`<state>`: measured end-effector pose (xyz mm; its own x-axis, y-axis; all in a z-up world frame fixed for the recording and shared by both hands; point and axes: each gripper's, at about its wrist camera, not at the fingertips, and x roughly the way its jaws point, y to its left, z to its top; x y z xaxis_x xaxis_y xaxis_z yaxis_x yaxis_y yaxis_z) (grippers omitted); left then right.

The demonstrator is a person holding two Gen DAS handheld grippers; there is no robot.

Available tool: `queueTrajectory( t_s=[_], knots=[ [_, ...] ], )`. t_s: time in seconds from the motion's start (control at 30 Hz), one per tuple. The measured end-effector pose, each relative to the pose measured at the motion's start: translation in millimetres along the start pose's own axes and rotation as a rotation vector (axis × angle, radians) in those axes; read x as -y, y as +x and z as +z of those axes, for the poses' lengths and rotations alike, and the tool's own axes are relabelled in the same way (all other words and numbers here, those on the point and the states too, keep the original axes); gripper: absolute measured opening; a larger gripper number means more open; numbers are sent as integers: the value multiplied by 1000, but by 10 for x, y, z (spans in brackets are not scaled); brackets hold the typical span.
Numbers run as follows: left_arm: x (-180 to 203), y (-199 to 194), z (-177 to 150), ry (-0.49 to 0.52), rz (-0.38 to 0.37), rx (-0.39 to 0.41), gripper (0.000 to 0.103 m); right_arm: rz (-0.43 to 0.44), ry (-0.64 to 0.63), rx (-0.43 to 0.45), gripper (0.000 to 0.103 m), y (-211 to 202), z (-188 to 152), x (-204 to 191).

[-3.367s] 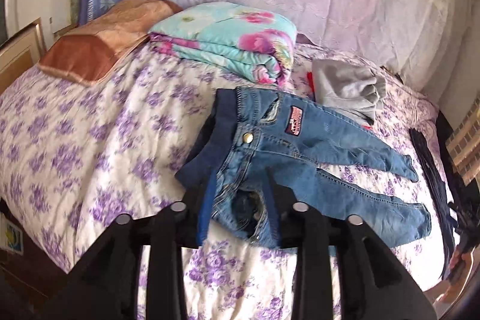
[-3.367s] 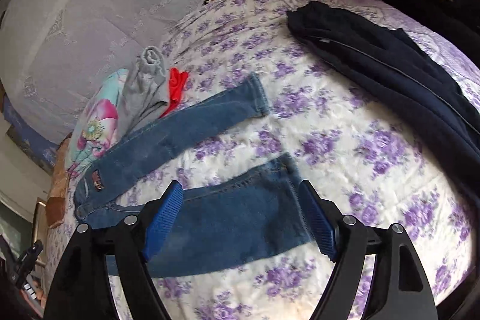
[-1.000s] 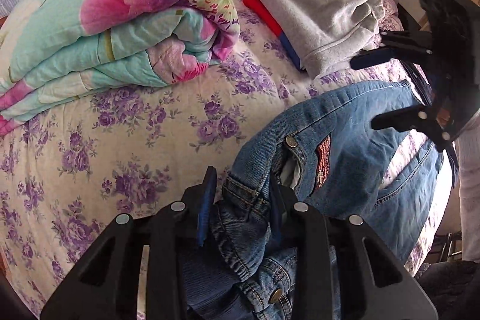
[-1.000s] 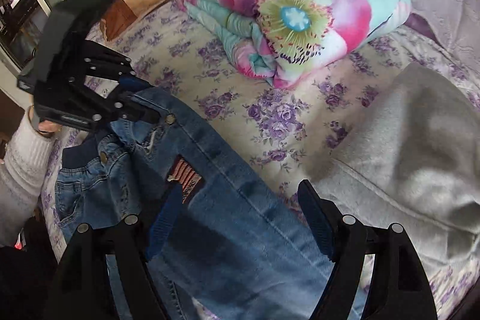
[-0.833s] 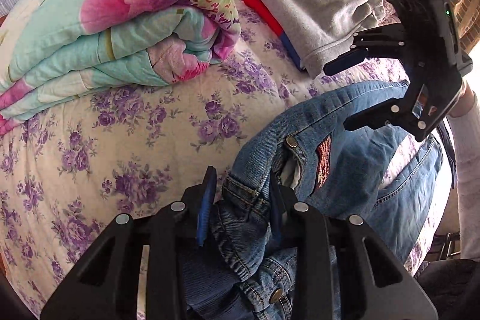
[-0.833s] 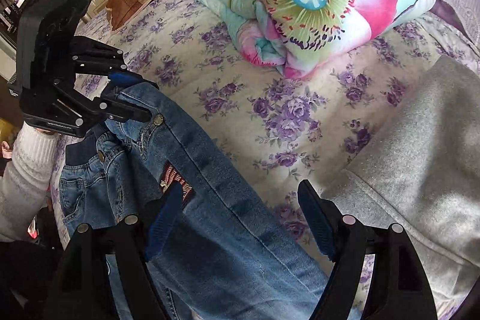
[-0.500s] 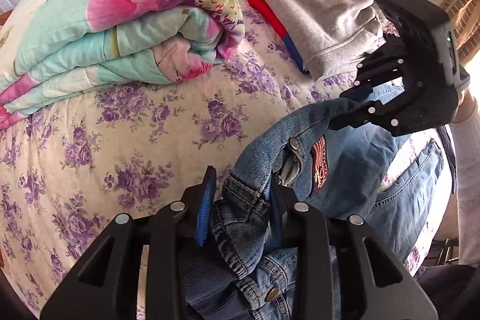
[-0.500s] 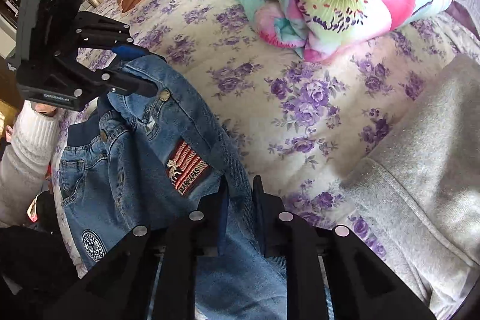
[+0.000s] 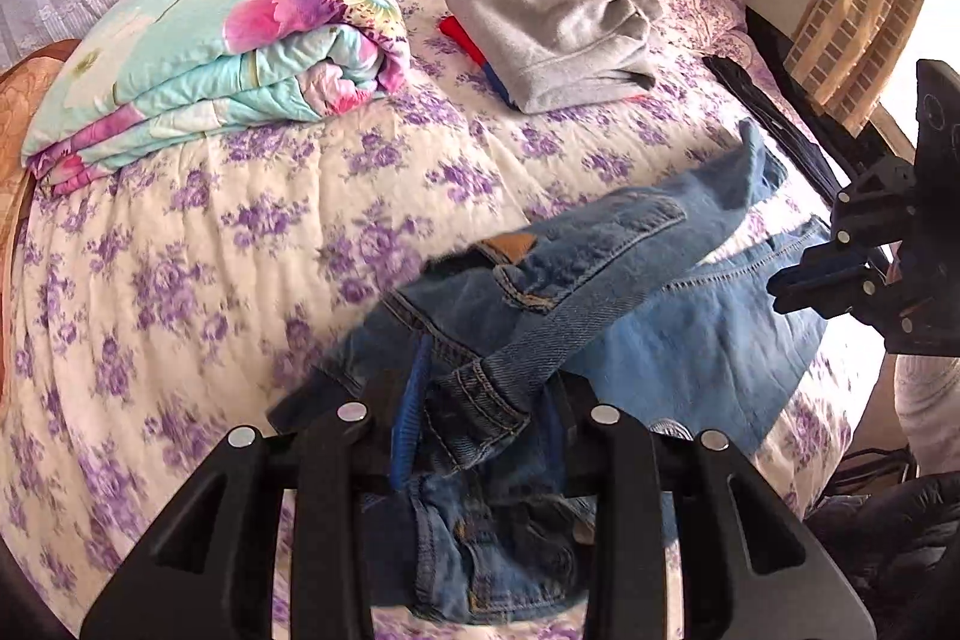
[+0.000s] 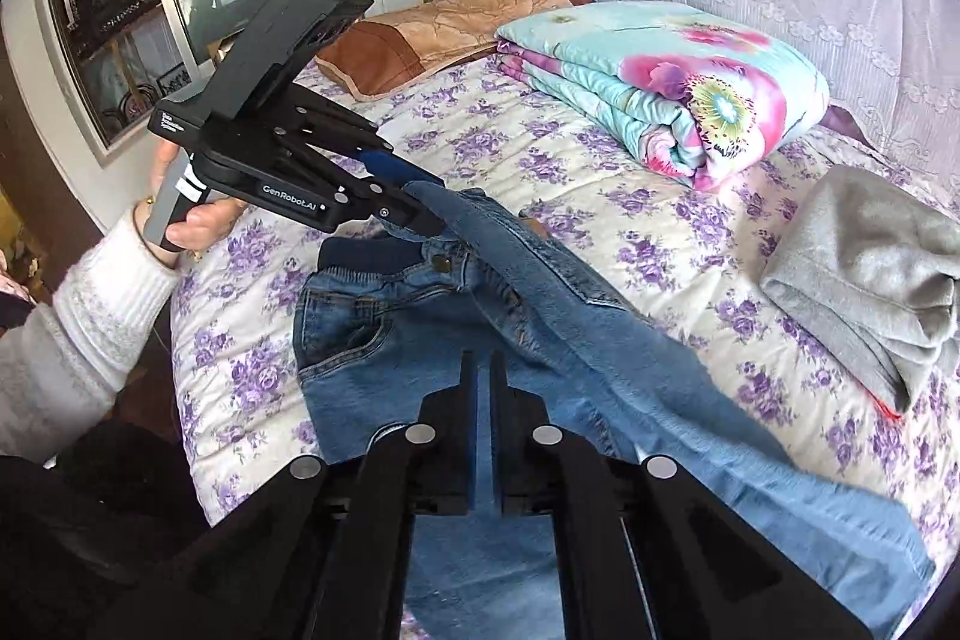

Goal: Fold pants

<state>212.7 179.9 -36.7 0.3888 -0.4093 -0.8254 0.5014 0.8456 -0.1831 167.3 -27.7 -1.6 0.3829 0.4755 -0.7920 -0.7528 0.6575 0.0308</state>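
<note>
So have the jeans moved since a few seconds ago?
Yes. The jeans were spread flat below the floral quilt; now the left gripper holds the waist, one half carried over the other.

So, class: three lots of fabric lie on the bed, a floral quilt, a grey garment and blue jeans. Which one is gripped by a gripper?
The blue denim jeans: the left gripper clamps their waistband, while the folded floral quilt and folded grey garment lie untouched.

The left gripper [image 10: 429,220] pinches the jeans' [image 10: 540,340] waistband above the floral bedspread [image 10: 600,172]; the right gripper's [image 10: 483,376] fingers [image 10: 467,388] nearly meet.
</note>
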Motion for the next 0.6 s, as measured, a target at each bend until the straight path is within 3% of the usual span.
queueTrajectory(
  t_s=[0.07, 0.1, 0.13, 0.2, 0.23, 0.33, 0.5, 0.53, 0.57, 0.6],
  knots=[
    [37, -14, -171, -26, -16, 5, 32, -69, -20, -19, 4, 30, -41, -86],
    [40, 7, -220, -44, -26, -3, 32, -69, -30, -30, 12, 46, -26, -95],
    [38, 34, -256, -60, -32, -11, 31, -66, -47, -50, 47, 63, -9, -80],
    [44, 94, -289, -80, -34, -20, 30, -157, -119, 10, 88, 27, -6, -97],
    [44, 102, -291, -87, -31, -18, 30, -188, -172, 10, 89, 58, -6, -101],
    [10, 90, -250, -108, -34, -2, 30, -152, -179, -81, 89, 261, -25, 10],
    [-15, 79, -186, -110, -36, 8, 29, -234, -215, -137, 87, 641, -70, 168],
    [-22, 83, -180, -112, -36, 6, 29, -248, -206, -150, 75, 713, -86, 234],
    [-29, 87, -170, -114, -36, 5, 29, -248, -186, -166, 53, 772, -95, 316],
    [-33, 92, -163, -115, -38, 2, 29, -243, -145, -189, 8, 819, -97, 404]
  ],
)
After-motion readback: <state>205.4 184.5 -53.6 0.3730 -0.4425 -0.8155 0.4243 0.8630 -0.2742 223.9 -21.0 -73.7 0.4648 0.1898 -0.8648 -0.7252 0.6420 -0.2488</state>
